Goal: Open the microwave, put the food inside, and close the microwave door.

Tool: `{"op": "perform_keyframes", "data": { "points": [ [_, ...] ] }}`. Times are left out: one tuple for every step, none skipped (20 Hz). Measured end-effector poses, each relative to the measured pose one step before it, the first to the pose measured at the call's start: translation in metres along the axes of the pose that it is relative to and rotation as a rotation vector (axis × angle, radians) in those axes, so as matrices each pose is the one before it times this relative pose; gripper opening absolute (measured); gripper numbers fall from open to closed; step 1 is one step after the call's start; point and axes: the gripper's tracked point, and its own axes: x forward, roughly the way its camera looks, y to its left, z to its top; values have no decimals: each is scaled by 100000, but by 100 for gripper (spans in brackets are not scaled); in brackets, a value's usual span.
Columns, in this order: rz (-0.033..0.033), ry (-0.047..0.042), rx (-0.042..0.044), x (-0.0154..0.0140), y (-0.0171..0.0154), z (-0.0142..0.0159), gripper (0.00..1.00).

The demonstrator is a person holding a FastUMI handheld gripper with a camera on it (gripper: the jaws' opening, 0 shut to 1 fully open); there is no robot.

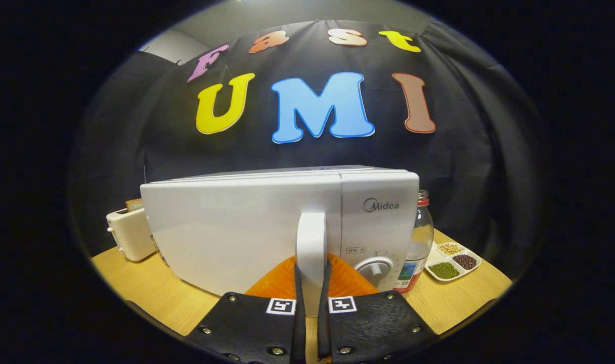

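Observation:
A white microwave [247,222] stands on the wooden table, its door flush with the control panel. A white vertical door handle [311,237] sits at the door's right edge. My gripper [311,275] is shut on the lower part of this handle, one black finger [299,293] pressing on each side. An orange ribbed dish [348,280] lies on the table just in front of the microwave, behind the fingers and partly hidden by them. A round dial [374,265] is on the control panel to the right of the handle.
A cream toaster [128,235] with a slice of bread stands left of the microwave. A glass jar with a red lid [420,237] is at its right. Beyond the jar lies a white divided tray of beans [453,262]. The table's edge [150,303] runs close below.

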Motion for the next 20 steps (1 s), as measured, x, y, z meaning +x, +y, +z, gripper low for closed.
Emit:
{"op": "perform_keyframes", "data": {
  "points": [
    [2566,-239,757,-377,133,122,10],
    [3165,778,482,-512,412,-99,9],
    [1988,-141,-2215,-729,298,-181,10],
    [1112,-106,-2475,-764,347,5,9],
    [358,446,-1121,-777,162,-174,10],
    [280,18,-1522,-818,339,-139,9],
    [256,134,-371,-817,535,-175,9],
    [746,-55,-928,-836,479,-71,9],
    [1098,427,-153,-850,645,-218,9],
    [1263,446,-357,-861,769,-54,9],
    [1422,284,-197,-1001,853,-196,9],
    [1547,376,-80,-982,911,-136,9],
    [1710,-127,-219,-916,1114,-123,9],
    [2367,134,-436,-851,1208,-116,9],
    [2391,-58,589,-860,1248,-245,9],
    [2656,350,662,-821,1363,-66,9],
    [2999,336,787,-642,1639,-240,9],
    [3142,264,-34,-606,1682,-158,9],
    [2662,22,-427,-575,1635,-82,9],
    [1999,26,-193,-362,1554,-51,9]
  ]
}}
